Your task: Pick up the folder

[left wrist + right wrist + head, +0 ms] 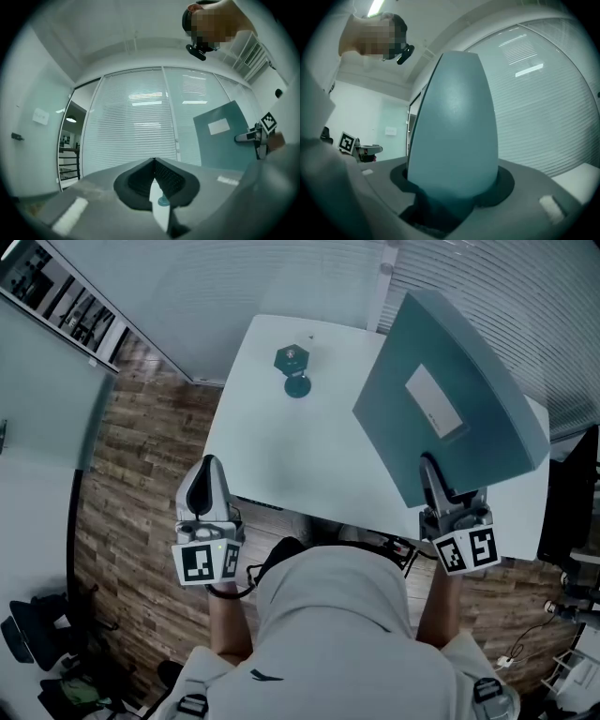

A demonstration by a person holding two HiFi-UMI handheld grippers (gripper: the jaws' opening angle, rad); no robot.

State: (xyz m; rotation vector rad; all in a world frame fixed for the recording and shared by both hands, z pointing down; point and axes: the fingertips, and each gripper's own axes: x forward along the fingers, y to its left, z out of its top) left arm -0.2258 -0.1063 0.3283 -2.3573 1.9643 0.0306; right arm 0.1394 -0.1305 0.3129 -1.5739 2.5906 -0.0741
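The teal folder (450, 409) with a white label is held up tilted over the right side of the white table (281, 446). My right gripper (433, 472) is shut on the folder's near edge. In the right gripper view the folder (454, 117) rises from between the jaws and fills the middle of the frame. My left gripper (208, 470) hovers by the table's front left edge, shut with nothing in it. In the left gripper view its jaws (153, 164) meet, and the folder (220, 140) and right gripper (255, 136) show at the right.
A small teal object (295, 371) on a round base stands near the table's far edge. Window blinds (234, 277) run behind the table. Wooden floor (141, 474) lies to the left, with bags and cables at the lower corners.
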